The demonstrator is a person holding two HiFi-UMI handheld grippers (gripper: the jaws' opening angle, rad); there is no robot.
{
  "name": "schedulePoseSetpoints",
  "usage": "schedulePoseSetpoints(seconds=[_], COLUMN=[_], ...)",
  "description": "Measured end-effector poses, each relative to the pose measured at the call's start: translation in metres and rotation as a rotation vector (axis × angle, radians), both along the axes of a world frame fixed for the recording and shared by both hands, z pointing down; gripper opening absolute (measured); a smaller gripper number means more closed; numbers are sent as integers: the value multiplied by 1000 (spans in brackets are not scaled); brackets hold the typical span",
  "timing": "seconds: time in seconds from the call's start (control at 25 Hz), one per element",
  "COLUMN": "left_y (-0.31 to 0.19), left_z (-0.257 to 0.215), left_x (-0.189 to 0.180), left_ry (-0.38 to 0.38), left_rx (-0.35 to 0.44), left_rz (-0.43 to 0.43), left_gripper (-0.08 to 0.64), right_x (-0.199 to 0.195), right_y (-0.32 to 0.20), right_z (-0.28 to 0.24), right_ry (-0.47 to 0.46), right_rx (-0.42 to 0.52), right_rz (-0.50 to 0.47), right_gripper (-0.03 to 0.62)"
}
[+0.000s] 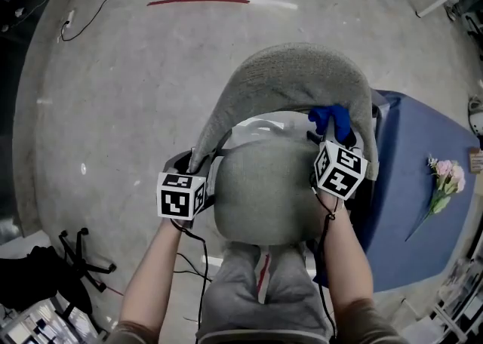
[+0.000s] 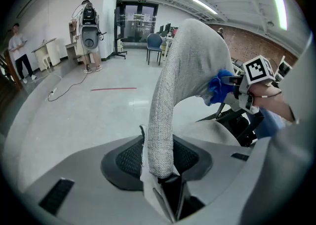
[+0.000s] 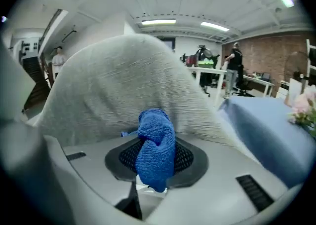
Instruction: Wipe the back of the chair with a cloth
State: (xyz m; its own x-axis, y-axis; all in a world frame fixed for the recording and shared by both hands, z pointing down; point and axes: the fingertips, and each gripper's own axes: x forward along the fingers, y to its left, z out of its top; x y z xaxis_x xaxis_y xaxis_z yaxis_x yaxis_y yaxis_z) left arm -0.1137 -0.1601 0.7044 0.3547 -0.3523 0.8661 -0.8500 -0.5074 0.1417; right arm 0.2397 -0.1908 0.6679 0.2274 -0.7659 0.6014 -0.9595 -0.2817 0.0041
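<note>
You are clamping the left claw (image 2: 160,169) on the lower left edge of the chair back (image 1: 294,71), with the grey woven fabric pinched between its jaws, so that hand is bracing the chair rather than wiping. You are gripping the blue cloth (image 3: 155,145) in the right claw (image 3: 155,179). The cloth is bunching up out of the jaws and standing directly ahead of them.

From the right claw, the chair back is lying straight ahead and just beyond the cloth, filling most of its view. Whether the cloth is pressing on the fabric yet cannot be told. The back is curving as a wide arc, and its long run is sweeping away to the left of the right claw toward the left claw. The right hand is the nearer one to the unwiped face, so a stroke would be travelling leftward along that curve.

The seat (image 1: 264,191) is sitting below and between both claws. A blue counter (image 1: 423,184) carrying pink flowers (image 1: 445,180) is standing close to the right of the right claw, which is leaving little elbow room there. Nothing is standing between the cloth and the chair back.
</note>
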Motion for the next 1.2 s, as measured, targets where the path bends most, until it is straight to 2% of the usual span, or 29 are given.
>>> schedulePoseSetpoints(seconds=[0.08,0.16,0.24,0.36,0.6,0.8,0.92,0.96,1.04,1.2], left_y=[0,-1,0,0,0,-1,-1,-1,-1,-2], left_z=[0,0,-1,-1,-2,-2,-2,-2,-2,-2], left_x=[0,0,1,3,5,5,3,3,3,1], left_ry=[0,3,7,11,15,17,12,11,9,19], left_rx=[-1,-2,-3,-5,-4,-2,-3,-2,-2,-3], left_rz=[0,0,-1,-3,-3,-2,-2,-2,-1,-4], left_gripper=[167,167,167,167,167,167,167,167,167,167], right_x=[21,25,15,-17,-122,-234,-268,-268,-251,-161], right_y=[19,26,17,-11,-52,-37,-21,-20,-24,-41], right_z=[-9,-12,-6,8,30,38,39,38,34,30], right_ry=[46,91,108,87,13,-137,-183,-190,-191,-85], right_rx=[17,30,36,31,35,-18,-47,-45,-28,-15], right_rz=[110,166,160,91,-184,-542,-673,-681,-635,-405], right_gripper=[110,109,109,109,109,109,109,109,109,109])
